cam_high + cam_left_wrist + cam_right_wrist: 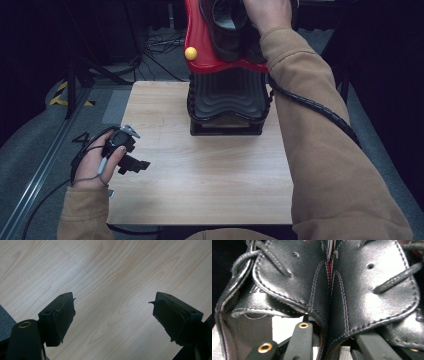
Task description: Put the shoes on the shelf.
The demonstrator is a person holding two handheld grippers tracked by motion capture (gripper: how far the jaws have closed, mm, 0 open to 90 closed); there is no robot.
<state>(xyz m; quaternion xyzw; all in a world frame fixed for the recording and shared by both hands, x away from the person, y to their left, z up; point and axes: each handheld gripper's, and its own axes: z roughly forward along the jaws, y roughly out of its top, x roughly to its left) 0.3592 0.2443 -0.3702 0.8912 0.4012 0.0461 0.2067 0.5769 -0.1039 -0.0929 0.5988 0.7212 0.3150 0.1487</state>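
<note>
Dark floor, cables and black curtains surround a pale wooden tabletop, where a person in a tan sleeve works with two hand-held grippers. At the far edge stands a black ribbed stand topped by a red tray with a yellow knob; a pair of black leather lace-up shoes sits in that tray. The right gripper reaches into the pair, one of its fingers inside one shoe and the other inside its neighbour, pinching the two adjoining inner walls of the shoes together. The left gripper hovers idle near the tabletop's left edge, its fingers spread wide over bare wood. Judging by this, the grasp looks made, while lifting the pair off the tray and setting it down remains ahead.
</note>
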